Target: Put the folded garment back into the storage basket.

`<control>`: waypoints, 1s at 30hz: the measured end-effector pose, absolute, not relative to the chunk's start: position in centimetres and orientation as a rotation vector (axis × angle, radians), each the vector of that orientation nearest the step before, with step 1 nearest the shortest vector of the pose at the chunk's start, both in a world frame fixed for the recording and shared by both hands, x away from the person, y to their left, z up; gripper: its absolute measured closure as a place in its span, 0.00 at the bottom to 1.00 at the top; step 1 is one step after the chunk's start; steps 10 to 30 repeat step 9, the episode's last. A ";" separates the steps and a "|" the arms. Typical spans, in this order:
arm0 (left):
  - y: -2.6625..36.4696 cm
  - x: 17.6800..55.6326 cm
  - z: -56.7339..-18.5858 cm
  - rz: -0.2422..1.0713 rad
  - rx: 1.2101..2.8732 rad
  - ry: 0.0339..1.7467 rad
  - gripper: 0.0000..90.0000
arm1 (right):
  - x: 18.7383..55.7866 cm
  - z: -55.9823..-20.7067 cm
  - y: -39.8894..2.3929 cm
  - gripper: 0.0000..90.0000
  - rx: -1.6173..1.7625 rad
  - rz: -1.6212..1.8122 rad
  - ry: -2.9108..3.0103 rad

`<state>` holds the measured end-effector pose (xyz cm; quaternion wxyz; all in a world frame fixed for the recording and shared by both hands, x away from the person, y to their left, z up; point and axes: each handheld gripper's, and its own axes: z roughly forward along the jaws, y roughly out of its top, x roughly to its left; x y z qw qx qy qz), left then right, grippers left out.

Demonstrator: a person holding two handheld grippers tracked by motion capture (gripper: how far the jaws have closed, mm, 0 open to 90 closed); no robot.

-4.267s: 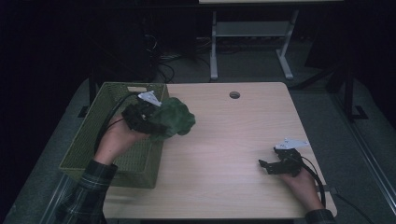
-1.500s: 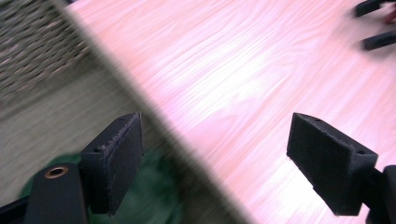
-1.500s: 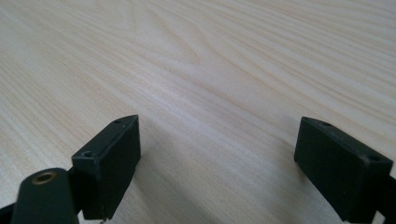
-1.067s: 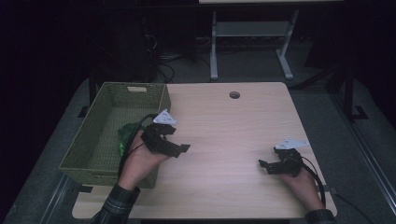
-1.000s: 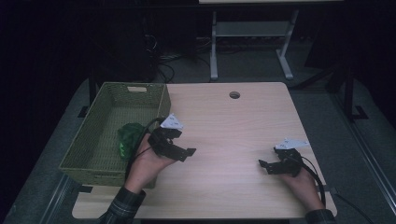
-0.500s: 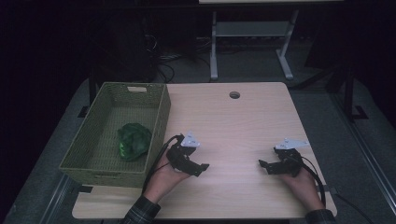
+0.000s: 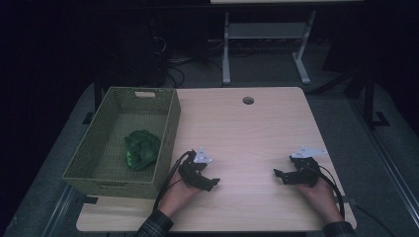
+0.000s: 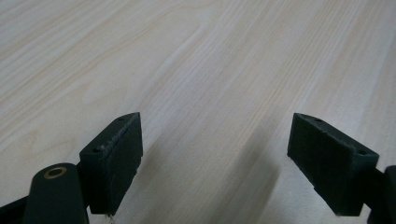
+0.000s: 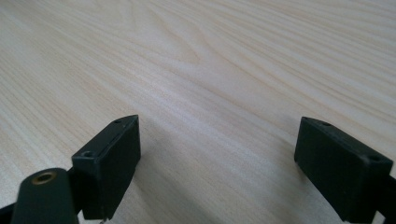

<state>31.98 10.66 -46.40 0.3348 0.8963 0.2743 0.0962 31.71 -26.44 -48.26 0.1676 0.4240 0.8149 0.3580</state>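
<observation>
My left gripper (image 7: 210,183) has left the basket (image 7: 168,121); green cloth (image 7: 142,149) lies inside at ten o'clock. Both gripper views show wide, empty jaws over table (image 8: 224,56); right gripper (image 7: 279,175) rests.

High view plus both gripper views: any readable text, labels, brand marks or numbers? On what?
None readable in any view.
Green wicker basket: no label or tag with print.
Green cloth in it: no print visible.
Wooden table: bare grain, no markings.
Left hand-held gripper and right hand-held gripper: no lettering visible on jaws or grey plates.
</observation>
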 end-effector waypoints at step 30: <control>10.5 31.8 -47.2 0.270 2.324 0.695 0.16 | 31.7 -48.3 -26.4 0.16 1.206 1.018 2.318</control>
